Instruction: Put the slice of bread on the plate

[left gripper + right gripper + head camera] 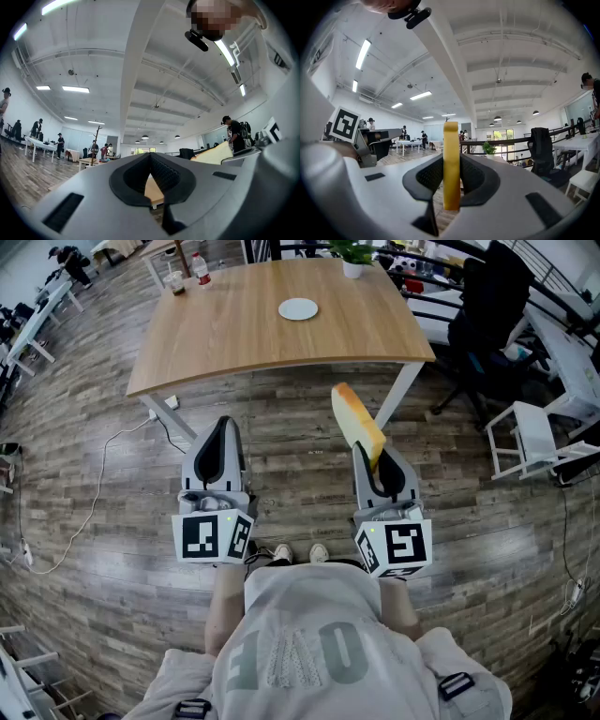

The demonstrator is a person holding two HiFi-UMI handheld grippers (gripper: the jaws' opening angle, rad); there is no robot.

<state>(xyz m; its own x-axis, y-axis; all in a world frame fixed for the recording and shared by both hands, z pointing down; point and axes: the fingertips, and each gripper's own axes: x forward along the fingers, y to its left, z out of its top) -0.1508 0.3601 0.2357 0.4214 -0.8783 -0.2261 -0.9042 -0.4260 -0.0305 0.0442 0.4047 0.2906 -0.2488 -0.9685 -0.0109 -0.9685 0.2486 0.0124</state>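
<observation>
The slice of bread point(357, 423) stands on edge, clamped between the pads of the right tongs point(377, 463), which press its two flat faces. It is a thick slice with a pale yellow crumb and a darker golden-orange crust along its rim. Seen along the jaws in the right gripper view, it is a narrow upright yellow strip that rises above the jaw tips and reaches below the pads. It hangs over the wooden floor point(103, 549), just short of the near edge of the desk point(234, 334) and well apart from the plate point(298, 308). The plate is small, round and white, and lies flat toward the far side of the light wooden desk top. The left tongs point(223, 432) are level beside the right ones, their tips drawn together with nothing between them. At the desk's far left corner stand a cup point(176, 282) and a bottle point(200, 269), and a potted plant point(353, 257) sits at the far edge. A black office chair point(489, 306) is to the right of the desk.
</observation>
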